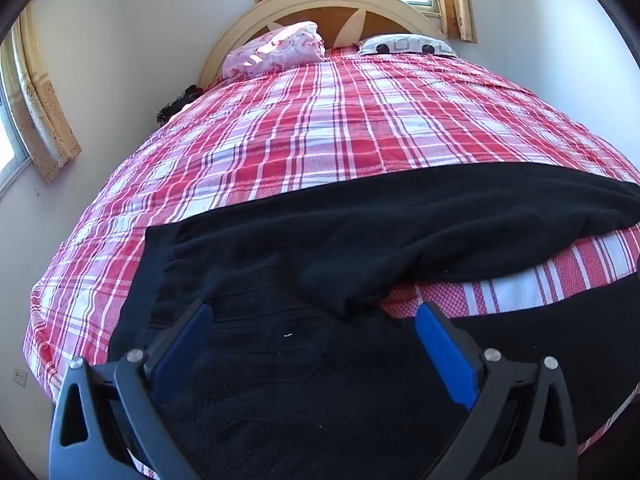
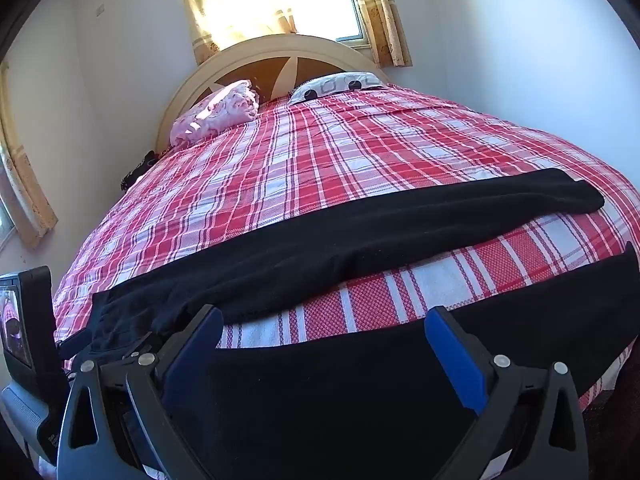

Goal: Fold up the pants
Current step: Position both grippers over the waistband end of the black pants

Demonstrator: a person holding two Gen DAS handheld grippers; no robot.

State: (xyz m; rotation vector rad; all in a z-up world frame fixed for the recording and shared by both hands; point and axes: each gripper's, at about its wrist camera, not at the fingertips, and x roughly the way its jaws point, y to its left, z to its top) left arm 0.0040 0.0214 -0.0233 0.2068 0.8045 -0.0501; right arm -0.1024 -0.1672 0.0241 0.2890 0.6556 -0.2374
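Plaid red-and-white bed (image 1: 312, 128) fills both views, and black pants (image 1: 360, 232) lie across its near edge, waistband to the left, the two legs splayed apart toward the right. Far leg (image 2: 400, 216) runs flat up the cover; near leg (image 2: 400, 380) sits right at the mattress edge under the right gripper.

Left gripper (image 1: 314, 320) hangs over the seat area near the waistband, jaws spread wide, holding nothing. Right gripper (image 2: 324, 320) is the same: wide open over the near leg, empty.

Risks, as I judge them:
- Near leg is close to the edge, so a sloppy pinch or drag could pull it off the bed.
- Fabric looks soft and thick (fleece, probably). Pinching only the top layer would lift half a leg and leave the fold crooked.
- Cover is loose cloth, so a low grab could catch it along with the pants.
- Rumpled crotch bunch (image 1: 344, 288) would get trapped as a lump if the legs are stacked without smoothing.
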